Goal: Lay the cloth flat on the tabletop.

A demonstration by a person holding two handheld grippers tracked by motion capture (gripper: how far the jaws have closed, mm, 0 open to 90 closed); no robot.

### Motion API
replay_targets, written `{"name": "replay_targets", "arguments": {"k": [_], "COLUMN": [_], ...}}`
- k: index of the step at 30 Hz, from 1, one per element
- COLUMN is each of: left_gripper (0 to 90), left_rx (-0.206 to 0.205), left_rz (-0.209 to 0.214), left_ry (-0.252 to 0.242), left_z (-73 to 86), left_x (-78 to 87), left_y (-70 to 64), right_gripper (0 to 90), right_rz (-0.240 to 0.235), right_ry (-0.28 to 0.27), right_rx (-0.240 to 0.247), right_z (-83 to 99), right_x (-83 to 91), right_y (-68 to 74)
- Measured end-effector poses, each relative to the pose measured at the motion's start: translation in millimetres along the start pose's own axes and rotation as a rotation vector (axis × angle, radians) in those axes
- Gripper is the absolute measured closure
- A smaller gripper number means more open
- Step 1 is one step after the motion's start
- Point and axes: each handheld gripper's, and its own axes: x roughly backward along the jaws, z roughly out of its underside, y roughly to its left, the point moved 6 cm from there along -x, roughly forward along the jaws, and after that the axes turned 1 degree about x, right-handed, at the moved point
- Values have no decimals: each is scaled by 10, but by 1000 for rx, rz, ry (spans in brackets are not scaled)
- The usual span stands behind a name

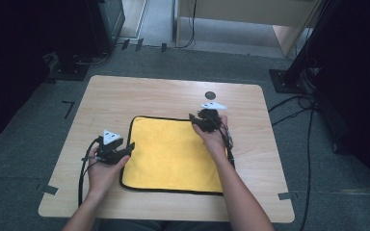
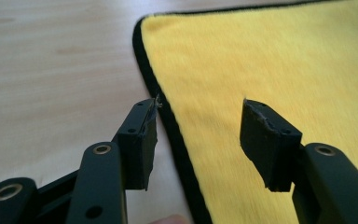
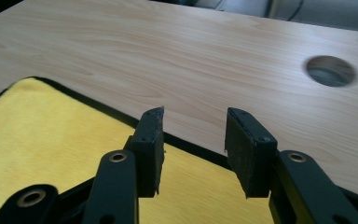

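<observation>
A yellow cloth (image 1: 173,154) with a black border lies flat on the wooden table (image 1: 125,94). My left gripper (image 1: 127,148) hovers at the cloth's left edge, open, its jaws straddling the black border (image 2: 168,116) with nothing held. Over the cloth's far right corner my right gripper (image 1: 193,120) stands open. In the right gripper view the gripper (image 3: 193,116) has its jaws above the cloth's far border (image 3: 98,108), empty. The yellow cloth (image 2: 270,60) fills much of the left gripper view, where the left gripper (image 2: 200,105) is wide apart.
A round cable hole (image 1: 210,95) sits in the table beyond the right gripper, also seen as a hole (image 3: 330,71) in the right gripper view. Bare wood surrounds the cloth. Cables (image 1: 294,103) and stand bases (image 1: 286,79) lie on the grey floor around the table.
</observation>
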Motion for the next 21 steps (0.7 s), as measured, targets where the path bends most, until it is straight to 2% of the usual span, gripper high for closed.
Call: {"name": "replay_targets", "arguments": {"k": [2,4,6,8,13,17,21], "left_gripper": [459,459,454,453,439,435,436], "left_rx": [-33,-16,-29,-18,-24,-68,-54], "left_rz": [-28,-20,-16,-5,16,-11,14], "left_ry": [6,4,18,23,39,49,56], "left_z": [93,161,232,279,425,554,640], "left_x": [63,107,146,185,298,388,444], "left_y": [-3,2,4,10,-50,-78,-107], "right_gripper": [571,571,571,571,571,567,563], "right_rz": [-26,-47,-66,-80,-107,-129,-138], "right_ry": [6,13,21,24,58,80,88], "right_rx": [26,48,54,63,81,105,106], "right_z": [-49,-97,-139,-169,-168,-157,-170], "right_x": [-109,-210,-307,-421,-649,-803,-912], "right_y": [190,368,529,679,965,1172,1288]}}
